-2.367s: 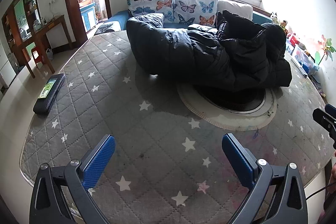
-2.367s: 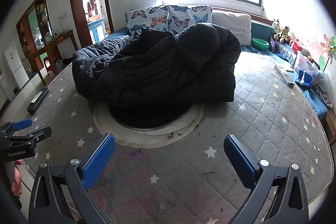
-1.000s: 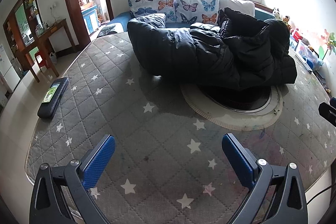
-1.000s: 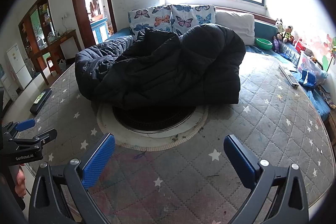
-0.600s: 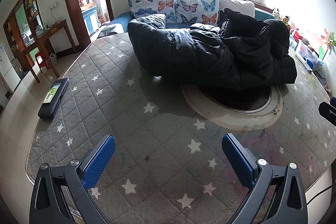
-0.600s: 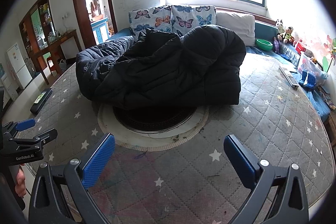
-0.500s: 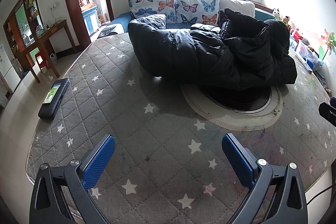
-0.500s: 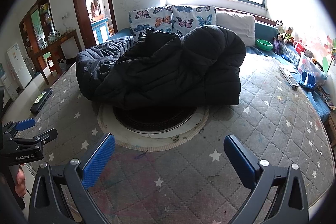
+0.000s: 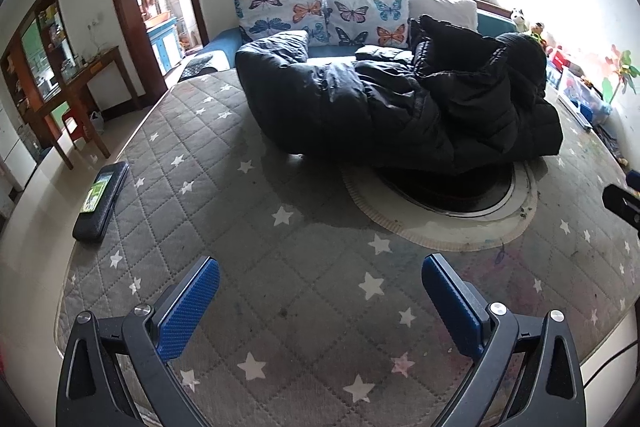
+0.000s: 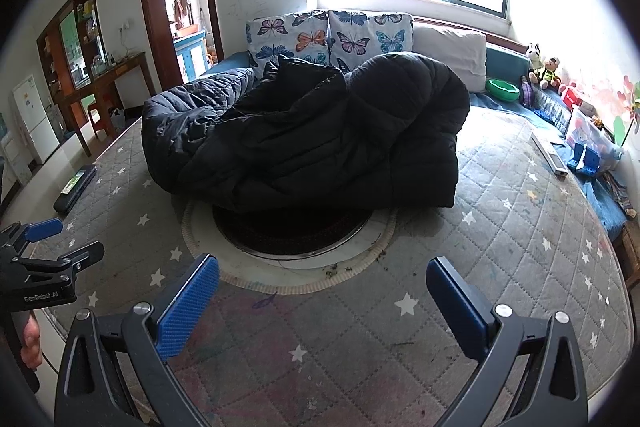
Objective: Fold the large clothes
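Observation:
A big black puffer coat (image 9: 400, 107) lies bunched in a heap on the grey star-quilted mattress (image 9: 240, 227), partly over a round white-rimmed patch (image 9: 452, 223). It also shows in the right wrist view (image 10: 312, 139). My left gripper (image 9: 320, 291) is open and empty, held above the near mattress edge, well short of the coat. My right gripper (image 10: 322, 291) is open and empty too, facing the coat from the near side. The left gripper shows at the left edge of the right wrist view (image 10: 44, 247).
Butterfly pillows (image 9: 324, 11) and a white pillow (image 10: 448, 51) stand behind the coat under the window. A black flat case (image 9: 100, 203) lies at the mattress's left edge. Toys and boxes (image 10: 580, 131) line the right side. A wooden table (image 9: 76, 87) and doorway stand at left.
Both grippers have drifted slightly, so the coat sits a little differently in view. Both stay open. The coat has not moved.

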The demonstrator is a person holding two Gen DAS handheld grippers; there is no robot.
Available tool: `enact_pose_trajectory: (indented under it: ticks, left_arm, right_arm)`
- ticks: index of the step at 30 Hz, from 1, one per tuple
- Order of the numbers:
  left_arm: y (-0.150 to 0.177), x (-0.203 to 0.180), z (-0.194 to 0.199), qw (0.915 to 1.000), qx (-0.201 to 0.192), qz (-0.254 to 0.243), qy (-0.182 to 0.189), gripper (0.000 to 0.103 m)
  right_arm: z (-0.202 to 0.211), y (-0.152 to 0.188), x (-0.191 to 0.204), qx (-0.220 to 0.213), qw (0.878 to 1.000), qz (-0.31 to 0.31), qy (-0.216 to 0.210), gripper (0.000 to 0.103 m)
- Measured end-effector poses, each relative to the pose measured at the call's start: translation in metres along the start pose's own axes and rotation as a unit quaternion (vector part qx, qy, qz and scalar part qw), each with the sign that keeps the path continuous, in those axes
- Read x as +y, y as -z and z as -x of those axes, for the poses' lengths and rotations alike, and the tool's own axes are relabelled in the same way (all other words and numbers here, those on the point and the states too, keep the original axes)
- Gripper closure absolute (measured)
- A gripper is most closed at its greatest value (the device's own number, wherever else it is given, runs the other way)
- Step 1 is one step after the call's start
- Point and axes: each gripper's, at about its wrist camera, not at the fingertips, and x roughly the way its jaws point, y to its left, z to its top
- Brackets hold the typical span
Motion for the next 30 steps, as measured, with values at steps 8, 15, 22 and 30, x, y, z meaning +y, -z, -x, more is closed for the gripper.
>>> enact_pose_trajectory:
  ticks: [8,15,22,30]
  left_arm:
    - [-0.027,0.0,0.001,0.999,-0.007,-0.036,0.024,0.0]
    - [-0.073,-0.003,-0.001,0.9969,-0.021,-0.061,0.045,0.0]
    - [-0.133,-0.02,-0.026,0.9932,-0.023,-0.085,0.076,0.014]
    - [-0.188,-0.053,-0.079,0.9879,-0.01,-0.111,0.108,0.029]
  right_arm:
    - [-0.006,-0.023,0.001,-0.003,0.999,0.035,0.002,0.0]
    - [-0.013,-0.057,-0.001,-0.003,0.998,0.064,-0.015,0.0]
    - [-0.029,-0.099,0.001,-0.01,0.995,0.102,-0.012,0.0]
    - [-0.077,-0.141,0.007,0.008,0.993,0.115,-0.014,0.0]
